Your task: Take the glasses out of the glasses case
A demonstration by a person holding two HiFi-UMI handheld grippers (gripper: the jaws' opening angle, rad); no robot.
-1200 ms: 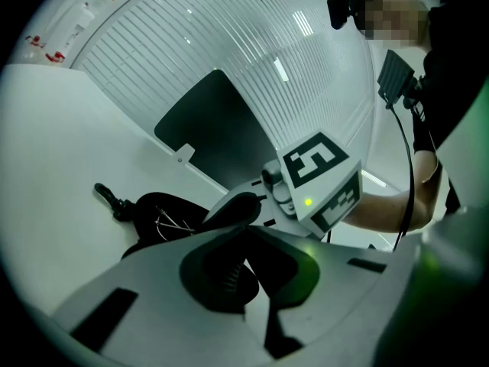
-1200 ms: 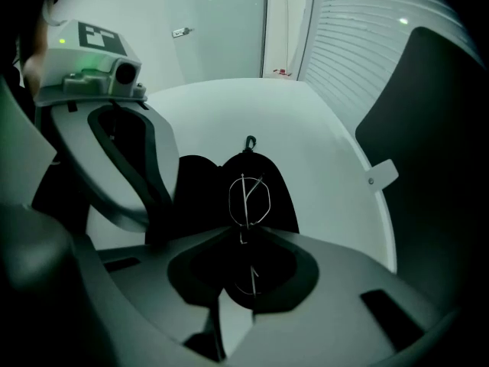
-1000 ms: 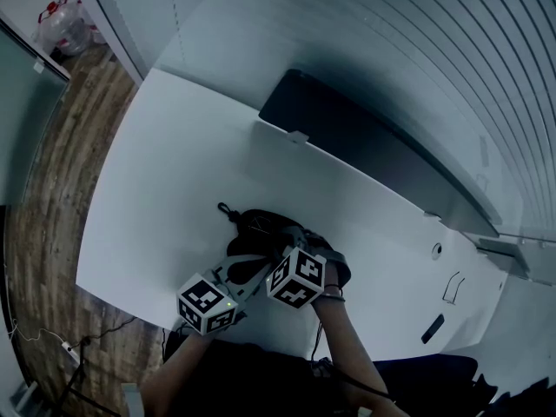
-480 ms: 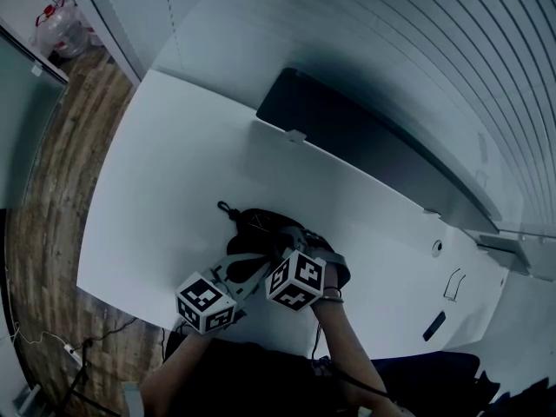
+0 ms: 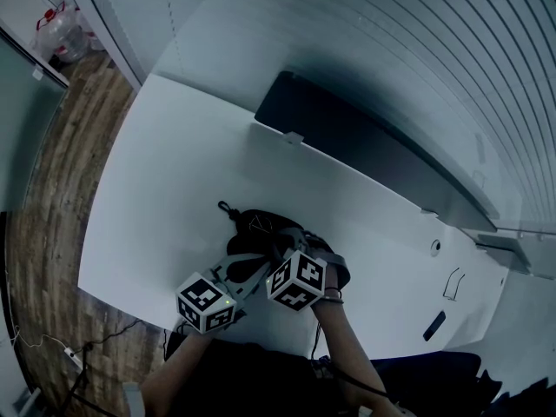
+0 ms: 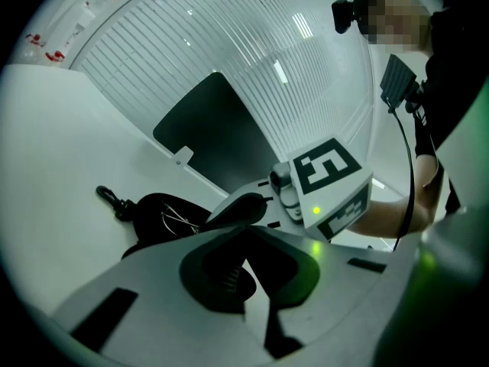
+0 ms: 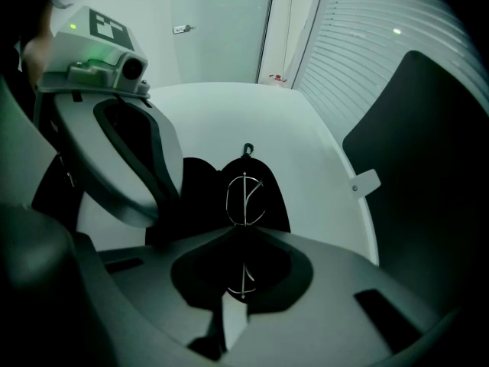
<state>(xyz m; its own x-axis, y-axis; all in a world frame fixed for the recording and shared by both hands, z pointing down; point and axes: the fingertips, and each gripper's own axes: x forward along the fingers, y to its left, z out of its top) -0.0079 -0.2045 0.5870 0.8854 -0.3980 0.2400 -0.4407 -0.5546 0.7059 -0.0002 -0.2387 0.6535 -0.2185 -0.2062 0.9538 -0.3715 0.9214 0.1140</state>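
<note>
A black soft glasses case (image 5: 259,227) lies open near the front edge of the white table (image 5: 174,172), with a small clasp (image 5: 226,208) at its far end. Thin wire-framed glasses (image 7: 244,197) stand out of the case (image 7: 275,201). My right gripper (image 7: 243,232) points steeply down and is shut on the wire frame, which runs through between its tips. My left gripper (image 6: 244,229) comes in low from the left with its jaws together on the near edge of the case (image 6: 157,216). In the head view both marker cubes hide the grip points.
A long dark panel (image 5: 365,146) stands along the table's back. Small dark fittings (image 5: 433,327) sit at the right end. Wooden floor (image 5: 52,172) lies beyond the table's left edge. The person's forearm (image 5: 343,337) reaches in from below.
</note>
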